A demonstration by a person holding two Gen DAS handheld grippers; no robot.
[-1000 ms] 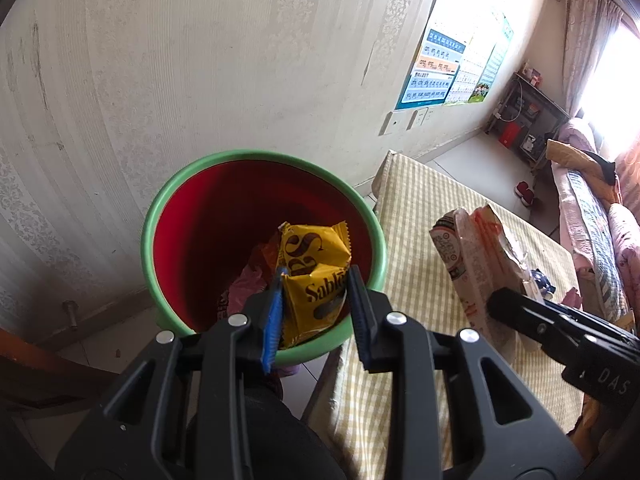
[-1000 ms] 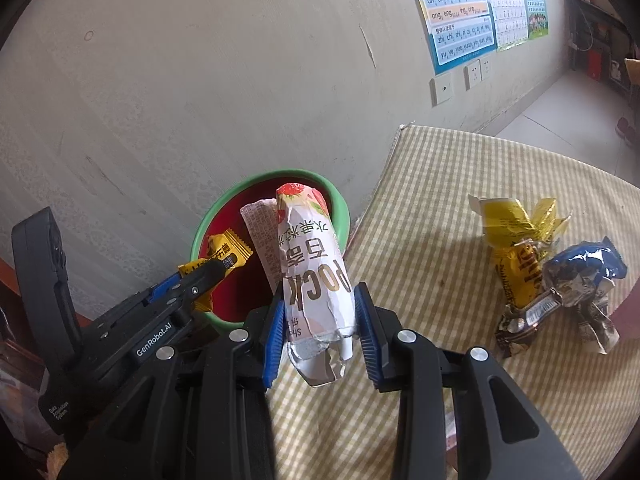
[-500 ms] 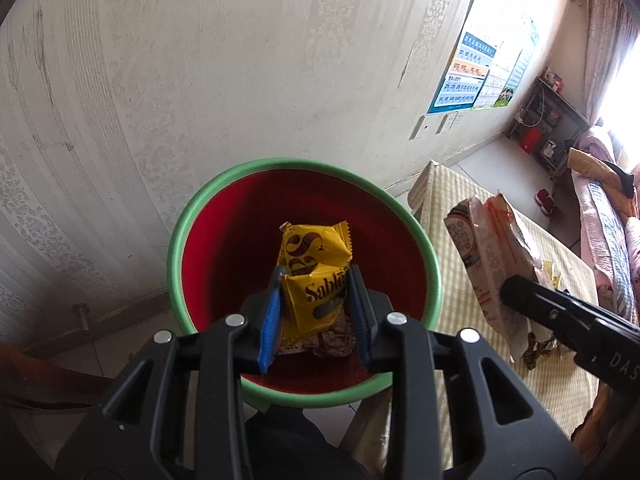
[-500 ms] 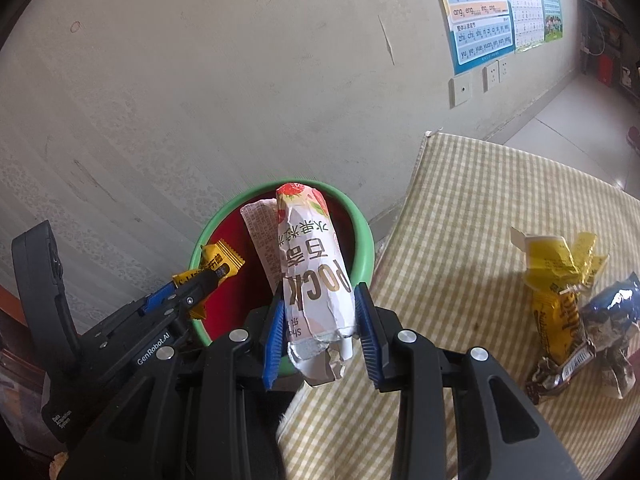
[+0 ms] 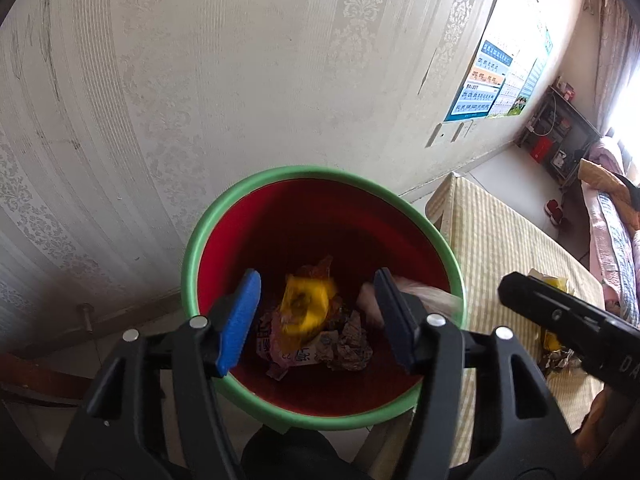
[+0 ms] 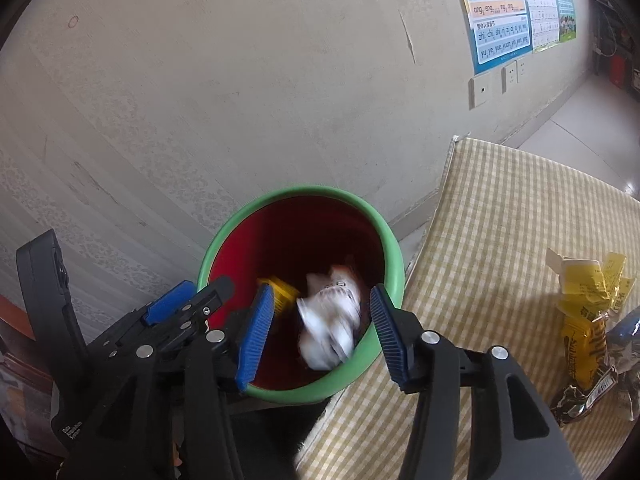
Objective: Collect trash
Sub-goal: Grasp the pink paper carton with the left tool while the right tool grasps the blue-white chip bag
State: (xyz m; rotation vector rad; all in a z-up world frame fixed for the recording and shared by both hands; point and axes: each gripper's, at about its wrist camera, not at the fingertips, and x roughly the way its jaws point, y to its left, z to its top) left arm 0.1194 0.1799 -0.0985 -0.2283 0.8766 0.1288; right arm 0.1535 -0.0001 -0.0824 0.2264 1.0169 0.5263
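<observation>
A red bin with a green rim (image 5: pixel 256 184) (image 6: pixel 304 193) stands by the wall beside the table. My left gripper (image 5: pixel 316 304) hangs over it, its jaws opening, and the yellow snack wrapper (image 5: pixel 304 312) falls blurred below them onto crumpled trash (image 5: pixel 348 348). My right gripper (image 6: pixel 322 322) is over the bin's near rim, its jaws opening too. The white and pink snack bag (image 6: pixel 330 320) drops blurred between them, touching neither pad. Yellow (image 6: pixel 584 320) and blue (image 6: pixel 628 326) wrappers still lie on the table.
The checked yellow tablecloth (image 6: pixel 500 220) covers the table right of the bin. A papered wall (image 5: pixel 240 80) with posters (image 6: pixel 500 12) and sockets stands close behind the bin. A bed and a shelf lie far right in the left wrist view.
Both grippers moved further over the bin and opened. The yellow wrapper left the left gripper and the white and pink bag left the right one; both are falling into the bin.
</observation>
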